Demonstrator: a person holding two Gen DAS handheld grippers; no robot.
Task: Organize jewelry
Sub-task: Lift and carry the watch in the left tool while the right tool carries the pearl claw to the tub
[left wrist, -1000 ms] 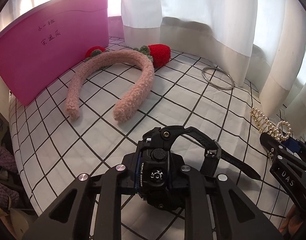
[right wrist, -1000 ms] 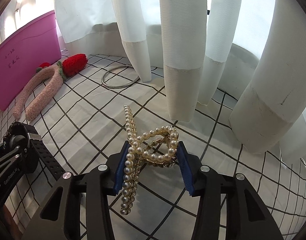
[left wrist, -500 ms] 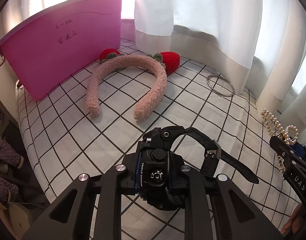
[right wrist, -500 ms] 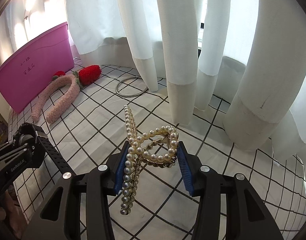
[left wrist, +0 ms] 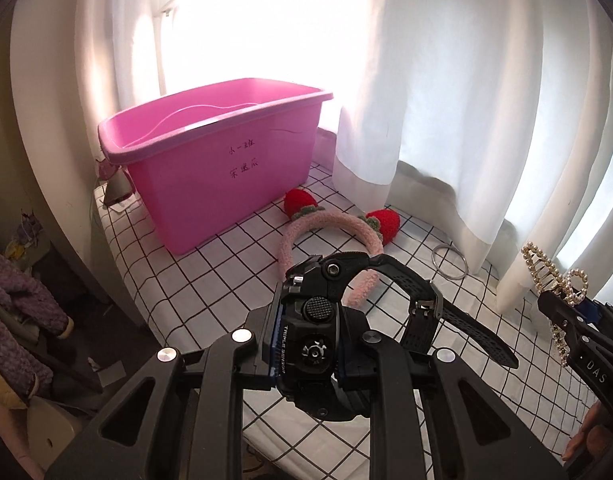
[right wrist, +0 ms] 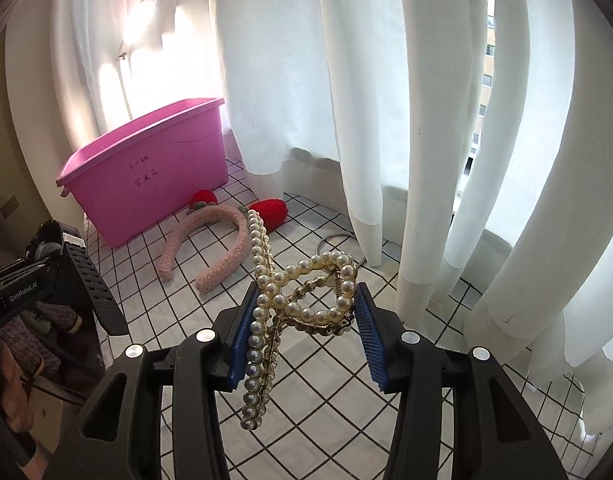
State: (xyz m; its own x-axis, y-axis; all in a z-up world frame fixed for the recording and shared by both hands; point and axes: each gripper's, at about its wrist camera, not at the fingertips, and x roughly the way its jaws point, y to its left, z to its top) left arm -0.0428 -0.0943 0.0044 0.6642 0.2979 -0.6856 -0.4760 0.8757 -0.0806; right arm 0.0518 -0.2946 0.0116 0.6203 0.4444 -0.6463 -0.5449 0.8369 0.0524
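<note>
My left gripper is shut on a black digital watch, held in the air with its strap trailing to the right. My right gripper is shut on a pearl hair claw clip, also lifted off the checked cloth. The same pearl clip and the right gripper show at the right edge of the left wrist view. The watch strap hangs at the left of the right wrist view. A pink plastic bin stands open at the back left.
A fuzzy pink headband with red strawberry ears lies in front of the bin, a metal bangle to its right. White curtains hang close behind and to the right. The cloth's edge drops off at the left, with purple clothing below.
Both grippers have risen with their loads, so the cloth lies farther below and the bin's open top now shows. Neither grip has changed.
</note>
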